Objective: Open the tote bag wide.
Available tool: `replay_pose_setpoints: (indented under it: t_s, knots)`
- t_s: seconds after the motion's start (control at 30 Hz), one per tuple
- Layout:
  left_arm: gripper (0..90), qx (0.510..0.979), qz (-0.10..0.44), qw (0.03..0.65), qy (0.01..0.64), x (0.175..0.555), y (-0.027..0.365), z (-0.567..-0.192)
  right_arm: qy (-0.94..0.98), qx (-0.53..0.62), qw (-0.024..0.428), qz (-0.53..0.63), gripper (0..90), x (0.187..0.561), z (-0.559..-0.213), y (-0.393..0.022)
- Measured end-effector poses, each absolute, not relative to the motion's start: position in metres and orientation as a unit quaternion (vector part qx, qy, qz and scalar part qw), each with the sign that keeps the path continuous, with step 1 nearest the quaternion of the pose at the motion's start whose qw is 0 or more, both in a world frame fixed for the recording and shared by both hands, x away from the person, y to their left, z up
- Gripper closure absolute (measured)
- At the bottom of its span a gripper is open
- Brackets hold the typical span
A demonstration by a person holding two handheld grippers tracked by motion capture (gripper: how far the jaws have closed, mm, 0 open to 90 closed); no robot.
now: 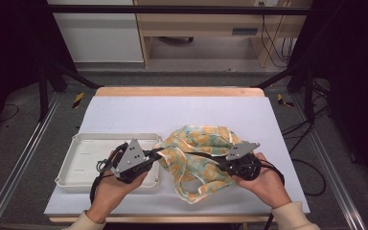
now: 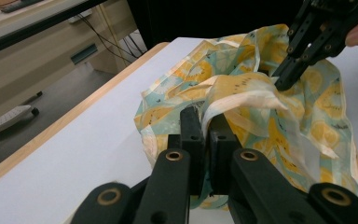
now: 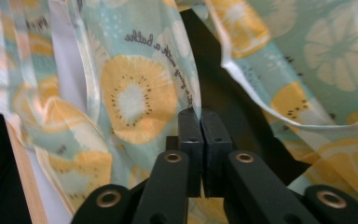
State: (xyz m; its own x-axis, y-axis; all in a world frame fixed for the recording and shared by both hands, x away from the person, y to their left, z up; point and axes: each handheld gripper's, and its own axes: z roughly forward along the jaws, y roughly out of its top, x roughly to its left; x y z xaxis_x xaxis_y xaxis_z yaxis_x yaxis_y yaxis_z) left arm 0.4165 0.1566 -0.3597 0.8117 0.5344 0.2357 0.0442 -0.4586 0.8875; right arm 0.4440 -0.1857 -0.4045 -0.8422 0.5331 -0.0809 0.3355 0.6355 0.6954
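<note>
A: From the high view, where's the cloth (image 1: pixel 199 158)?

B: Bunched on the white table (image 1: pixel 124 112), just right of the tray (image 1: pixel 84 143) and touching its near corner. The left gripper (image 1: pixel 154 154) meets its left edge and the right gripper (image 1: pixel 219 164) its right side. It looks thin, light and limp, so I'd expect it to sag and fold wherever it isn't held. The hem is the place to pinch.

A: And the left gripper view?

B: The left gripper (image 2: pixel 204 122) has its jaws closed on a pale hemmed edge of the cloth (image 2: pixel 261 116), which drapes away right of the jaws. The right gripper (image 2: pixel 279 83) touches a fold farther off; whether it pinches there is hard to read from here.

A: The right gripper view?

B: The right gripper (image 3: pixel 200 114) has its jaws pressed together, with a cloth (image 3: pixel 135 93) edge running down into them. Held, I'd judge, though by very little fabric, so it could slip. The cloth hangs so close that the table and tray behind it are hidden, and the dark gap right of the jaws is unclear.
</note>
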Motion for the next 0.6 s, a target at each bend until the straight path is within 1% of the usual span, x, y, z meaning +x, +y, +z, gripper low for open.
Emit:
replay_pose_setpoints:
  t_s: [0.13, 0.2, 0.3, 0.4, 0.43, 0.5, 0.6]
  knots:
    - [86.0, 0.826, 0.236, 0.475, 0.192, 0.421, 0.156, -0.370, 0.888, 0.257, 0.153, 0.350, 90.0, 0.445, -0.402, -0.188]
    - [83.8, 0.831, 0.229, 0.467, 0.199, 0.423, 0.157, -0.376, 0.883, 0.262, 0.162, 0.353, 90.0, 0.446, -0.401, -0.189]
    - [74.9, 0.833, 0.229, 0.456, 0.214, 0.426, 0.158, -0.382, 0.877, 0.273, 0.174, 0.356, 90.0, 0.446, -0.399, -0.190]
    - [62.6, 0.834, 0.231, 0.445, 0.229, 0.429, 0.164, -0.384, 0.870, 0.284, 0.190, 0.355, 90.0, 0.445, -0.398, -0.192]
    - [59.9, 0.835, 0.232, 0.442, 0.232, 0.429, 0.166, -0.385, 0.866, 0.290, 0.195, 0.357, 90.0, 0.445, -0.398, -0.194]
    - [56.4, 0.835, 0.235, 0.438, 0.236, 0.430, 0.170, -0.385, 0.860, 0.299, 0.202, 0.361, 90.0, 0.444, -0.397, -0.197]
    - [55.0, 0.837, 0.238, 0.431, 0.239, 0.430, 0.178, -0.383, 0.849, 0.310, 0.217, 0.369, 90.0, 0.442, -0.397, -0.202]
